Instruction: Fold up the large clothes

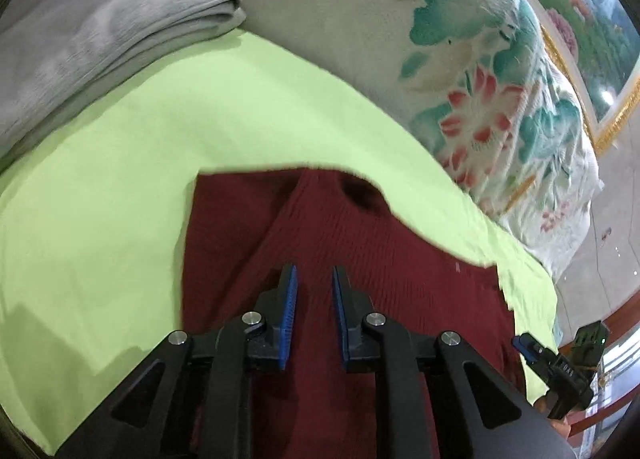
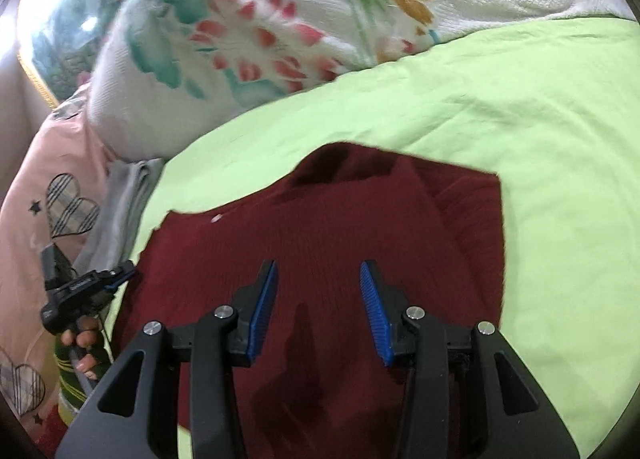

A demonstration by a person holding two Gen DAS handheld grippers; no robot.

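Hovering over red sweater [image 1: 320,259] | left tool [image 1: 314,271] open | right tool [image 2: 318,267] open | floral quilt [image 2: 280,19] behind

Bed cover: a light green sheet [image 1: 120,179] spreads across the near surface.
Far bedding: a white quilt with teal leaves and red flowers [image 1: 492,99] lies bunched behind it.
Wall: a landscape picture in a gold frame [image 1: 592,39], far right.
Floor: pale tiles [image 1: 600,251], right.
Left side: pink fabric with checked hearts [image 2: 60,199].
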